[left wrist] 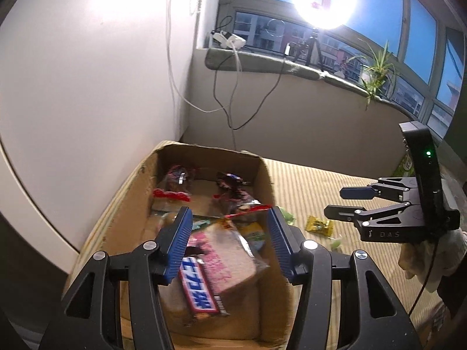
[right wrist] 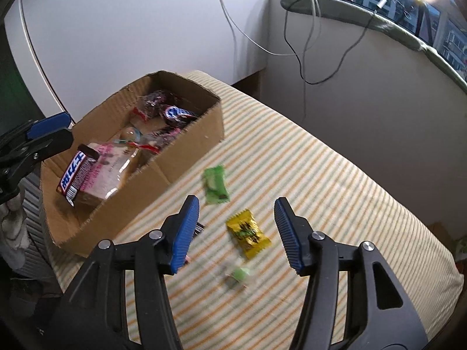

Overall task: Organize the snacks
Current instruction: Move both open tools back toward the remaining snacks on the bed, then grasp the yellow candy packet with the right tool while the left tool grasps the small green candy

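My left gripper (left wrist: 229,215) hangs open over the cardboard box (left wrist: 265,175), nothing between its blue pads. In the box a blue-and-brown chocolate bar (left wrist: 198,288) lies on a pink packet (left wrist: 230,265), with several wrapped snacks behind them. My right gripper (right wrist: 236,204) is open above the striped cloth, right of the box (right wrist: 204,122). A yellow candy (right wrist: 248,232) lies on the cloth below the gap between its fingers. Farther off lies a green candy (right wrist: 215,185), and a small pale green one (right wrist: 240,274) lies closer in. The left gripper (right wrist: 62,129) shows at the left edge.
A striped cloth (right wrist: 335,175) covers the surface and drops away at the right. A white wall stands behind the box. Cables (left wrist: 230,99) hang from the windowsill (left wrist: 262,61), which bears a tripod and a plant. A gloved hand (left wrist: 423,262) holds the right gripper.
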The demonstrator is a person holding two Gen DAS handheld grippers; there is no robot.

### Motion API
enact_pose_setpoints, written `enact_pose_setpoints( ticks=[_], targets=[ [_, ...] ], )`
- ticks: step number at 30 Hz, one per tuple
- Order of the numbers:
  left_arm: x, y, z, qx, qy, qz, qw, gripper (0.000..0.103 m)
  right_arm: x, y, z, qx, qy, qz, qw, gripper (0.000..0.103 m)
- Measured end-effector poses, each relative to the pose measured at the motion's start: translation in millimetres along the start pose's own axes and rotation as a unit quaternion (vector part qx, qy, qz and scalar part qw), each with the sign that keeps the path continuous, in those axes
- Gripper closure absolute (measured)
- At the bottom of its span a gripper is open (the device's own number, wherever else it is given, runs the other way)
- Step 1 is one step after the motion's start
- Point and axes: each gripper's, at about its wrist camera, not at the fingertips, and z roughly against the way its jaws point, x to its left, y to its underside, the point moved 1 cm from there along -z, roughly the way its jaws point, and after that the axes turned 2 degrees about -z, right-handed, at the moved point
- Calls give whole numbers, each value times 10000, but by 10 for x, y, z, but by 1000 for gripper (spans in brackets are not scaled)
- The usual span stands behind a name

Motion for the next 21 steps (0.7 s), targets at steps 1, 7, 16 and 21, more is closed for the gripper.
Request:
enact_pose_setpoints(
  ticks=[1, 7, 16, 21],
  targets=[
    [-40, 3, -1, -5, 27, -35, 10000, 50, -35, 31, 1, 25, -5, -4, 10000, 47],
    [-370, 46, -52, 67, 271, -278, 9992, 52, -167, 153, -28, 144, -8, 23, 9999, 47],
    [-865, 227, -183, 403, 697, -636, 9947, 67, -237, 222, -233, 428, -368, 279, 9980, 47],
    [-1099, 346, -323, 659, 938, -716, 9908, 72, -240, 197, -396, 574, -432, 441, 9964, 47]
  ],
)
